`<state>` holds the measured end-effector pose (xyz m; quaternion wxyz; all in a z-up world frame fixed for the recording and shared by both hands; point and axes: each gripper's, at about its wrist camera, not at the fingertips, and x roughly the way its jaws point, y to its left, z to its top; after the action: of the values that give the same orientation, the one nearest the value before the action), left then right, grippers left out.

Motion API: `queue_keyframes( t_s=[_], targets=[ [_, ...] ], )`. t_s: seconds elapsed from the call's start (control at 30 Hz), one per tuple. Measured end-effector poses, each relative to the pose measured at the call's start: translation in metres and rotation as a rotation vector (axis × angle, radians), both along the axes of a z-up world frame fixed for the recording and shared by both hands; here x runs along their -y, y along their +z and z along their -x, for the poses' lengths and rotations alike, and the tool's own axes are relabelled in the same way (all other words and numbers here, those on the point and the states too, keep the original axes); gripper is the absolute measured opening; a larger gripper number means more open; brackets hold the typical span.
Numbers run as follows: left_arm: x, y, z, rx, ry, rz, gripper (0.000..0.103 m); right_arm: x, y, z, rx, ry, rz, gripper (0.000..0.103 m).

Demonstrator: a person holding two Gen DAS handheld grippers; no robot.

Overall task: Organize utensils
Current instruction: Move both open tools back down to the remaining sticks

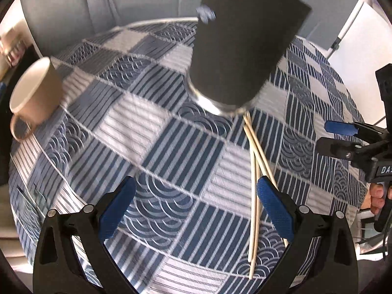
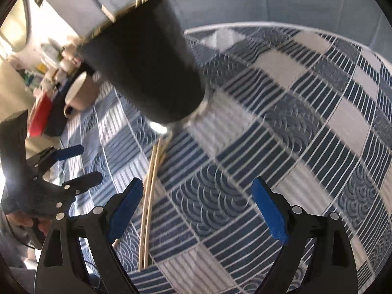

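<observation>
A tall black holder (image 2: pixel 147 66) stands on the blue-and-white patterned tablecloth (image 2: pixel 281 134), with pale stick tips poking from its top (blurred). Just in front of the holder's base lie loose wooden chopsticks (image 2: pixel 149 201), running toward the camera. The right gripper (image 2: pixel 198 210) hovers nearer than the holder, jaws spread, holding nothing. Left of the holder sit a tan mug (image 2: pixel 80 93) and the left gripper (image 2: pixel 71 166), jaws apart.

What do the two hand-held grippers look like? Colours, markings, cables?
Both match. The left hand-held gripper and the right hand-held gripper have black plastic frames with silver round pivot pins and two fingers faced with textured blue pads. The right one's body shows white lettering starting "DA" in the left wrist view. Thin dark cables trail below it.
</observation>
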<state>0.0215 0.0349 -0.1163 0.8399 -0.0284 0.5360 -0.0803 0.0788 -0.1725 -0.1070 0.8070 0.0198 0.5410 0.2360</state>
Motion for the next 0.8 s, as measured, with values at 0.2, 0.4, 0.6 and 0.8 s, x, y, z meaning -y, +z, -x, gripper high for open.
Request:
queue_keyframes(
  t_s=[0.2,0.4,0.6,0.8],
  targets=[
    [0.017,-0.016,0.009,-0.043,-0.052,-0.018,0.097,-0.018,-0.016,0.007,-0.029,0.023,0.052,0.086],
    [0.026,-0.020,0.009,-0.058,-0.086,-0.065,0.097,-0.034,-0.029,0.008,-0.053,0.039,0.116,0.086],
    [0.030,-0.026,0.010,-0.069,-0.104,-0.114,0.097,-0.045,-0.034,0.007,-0.057,0.049,0.156,0.086],
    [0.024,-0.033,0.011,-0.104,-0.090,-0.117,0.097,-0.061,-0.037,0.008,-0.032,0.065,0.213,0.086]
  ],
)
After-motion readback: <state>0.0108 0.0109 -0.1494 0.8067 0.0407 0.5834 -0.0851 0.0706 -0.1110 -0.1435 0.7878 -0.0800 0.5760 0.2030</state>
